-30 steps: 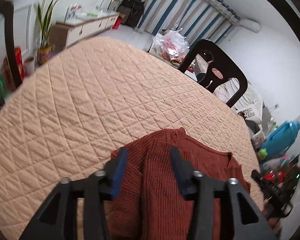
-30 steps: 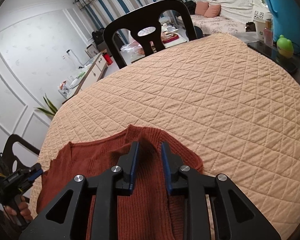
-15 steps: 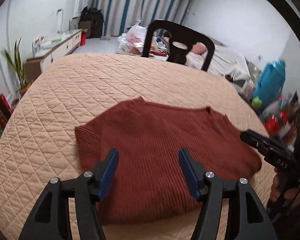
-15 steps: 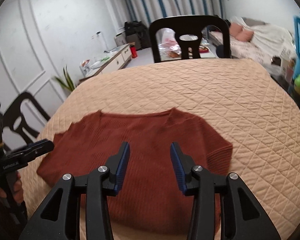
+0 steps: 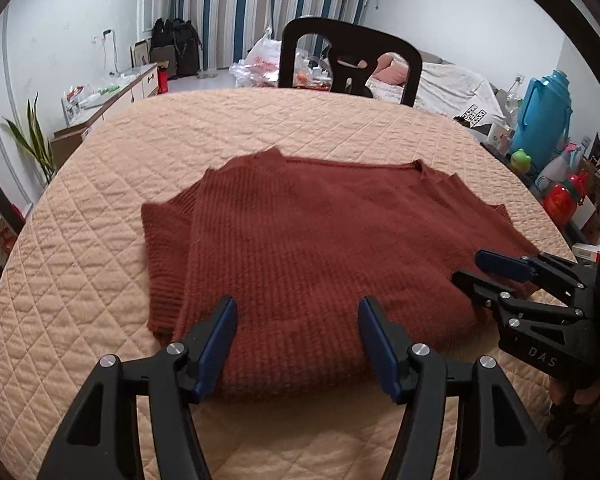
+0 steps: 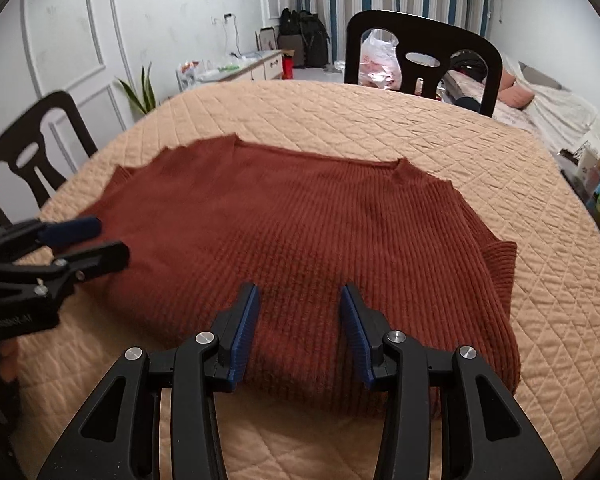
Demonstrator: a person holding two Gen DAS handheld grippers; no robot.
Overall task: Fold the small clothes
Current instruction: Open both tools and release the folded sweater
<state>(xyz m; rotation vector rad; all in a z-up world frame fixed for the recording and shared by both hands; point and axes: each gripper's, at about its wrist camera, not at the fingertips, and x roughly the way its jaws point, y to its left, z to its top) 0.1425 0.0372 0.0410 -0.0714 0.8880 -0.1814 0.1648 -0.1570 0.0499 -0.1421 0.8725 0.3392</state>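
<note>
A rust-red knit sweater lies flat, folded over on itself, on the quilted peach table cover; it also shows in the right wrist view. My left gripper is open and empty, held just above the sweater's near edge. My right gripper is open and empty over the near part of the sweater. The right gripper also shows at the right of the left wrist view, at the sweater's right edge. The left gripper shows at the left of the right wrist view, at the sweater's left edge.
A black chair stands behind the table's far edge, and another black chair at its left. A blue thermos, a green toy and red items crowd a side table on the right. A plant and a cabinet stand left.
Both grippers let go of the sweater, opened wider and drew back toward the near edge. The sweater now lies flat on the table.
</note>
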